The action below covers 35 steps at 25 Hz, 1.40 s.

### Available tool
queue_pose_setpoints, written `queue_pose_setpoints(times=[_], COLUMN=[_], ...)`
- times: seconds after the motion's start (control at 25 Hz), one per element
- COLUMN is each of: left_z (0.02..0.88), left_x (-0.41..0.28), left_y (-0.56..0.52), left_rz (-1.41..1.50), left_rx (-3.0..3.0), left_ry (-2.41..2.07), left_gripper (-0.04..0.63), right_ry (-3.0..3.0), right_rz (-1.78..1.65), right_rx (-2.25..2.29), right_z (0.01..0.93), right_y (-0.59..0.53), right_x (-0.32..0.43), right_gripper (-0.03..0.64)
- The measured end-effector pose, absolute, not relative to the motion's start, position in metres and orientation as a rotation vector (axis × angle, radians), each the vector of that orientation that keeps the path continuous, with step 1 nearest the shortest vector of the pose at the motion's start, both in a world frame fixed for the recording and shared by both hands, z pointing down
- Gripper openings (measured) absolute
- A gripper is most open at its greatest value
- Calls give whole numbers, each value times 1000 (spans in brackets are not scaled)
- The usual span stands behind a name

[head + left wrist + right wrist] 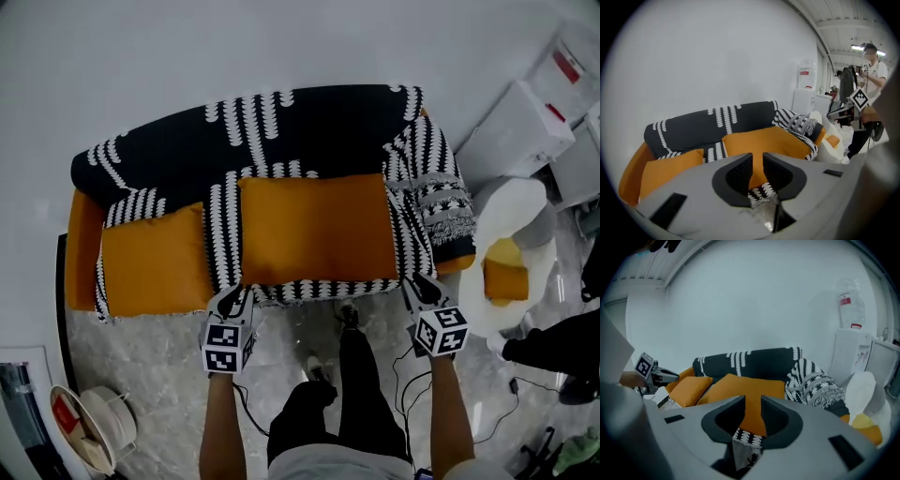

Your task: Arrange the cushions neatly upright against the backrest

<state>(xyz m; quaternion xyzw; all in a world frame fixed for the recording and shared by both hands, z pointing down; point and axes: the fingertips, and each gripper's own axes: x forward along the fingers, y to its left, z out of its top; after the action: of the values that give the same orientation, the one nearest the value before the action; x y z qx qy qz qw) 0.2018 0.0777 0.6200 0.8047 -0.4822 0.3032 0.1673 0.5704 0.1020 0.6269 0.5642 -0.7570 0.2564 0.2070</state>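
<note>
A large orange cushion (314,230) lies on the middle of the sofa seat, over a black-and-white patterned throw (253,131). A smaller orange cushion (155,258) lies at the seat's left end. A patterned cushion (441,192) rests against the right armrest. My left gripper (230,305) hangs just before the seat's front edge, near the large cushion's left corner. It is open and holds nothing (757,171). My right gripper (419,292) is by the cushion's right front corner, also open and empty (753,416). Both point at the large cushion (740,387).
A white round chair (511,211) stands right of the sofa with another orange cushion (506,272) on it. White cabinets (525,122) fill the far right. A fan-like object (94,427) lies on the floor at lower left; cables (412,375) trail near my feet. Another person (869,79) stands to the right.
</note>
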Motion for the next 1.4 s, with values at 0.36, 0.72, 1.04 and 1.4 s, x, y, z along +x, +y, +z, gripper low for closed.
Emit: queue_pose_setpoints(times=[0.36, 0.72, 1.04, 1.4], left_z=[727, 813, 841, 841], left_x=[178, 146, 145, 154], left_y=[58, 52, 36, 36], left_rz=[921, 1036, 1049, 1088], left_rx=[2157, 1987, 1947, 1902], left_ry=[-1394, -1391, -1395, -1358], left_gripper=[135, 190, 190, 75], right_ry=[-1959, -1830, -1770, -1704], right_rz=[787, 876, 936, 889], right_rx=[1519, 1428, 1455, 1382], right_z=[764, 868, 903, 903], right_y=[89, 84, 71, 76], right_x=[604, 618, 628, 623], right_gripper=[126, 183, 182, 14])
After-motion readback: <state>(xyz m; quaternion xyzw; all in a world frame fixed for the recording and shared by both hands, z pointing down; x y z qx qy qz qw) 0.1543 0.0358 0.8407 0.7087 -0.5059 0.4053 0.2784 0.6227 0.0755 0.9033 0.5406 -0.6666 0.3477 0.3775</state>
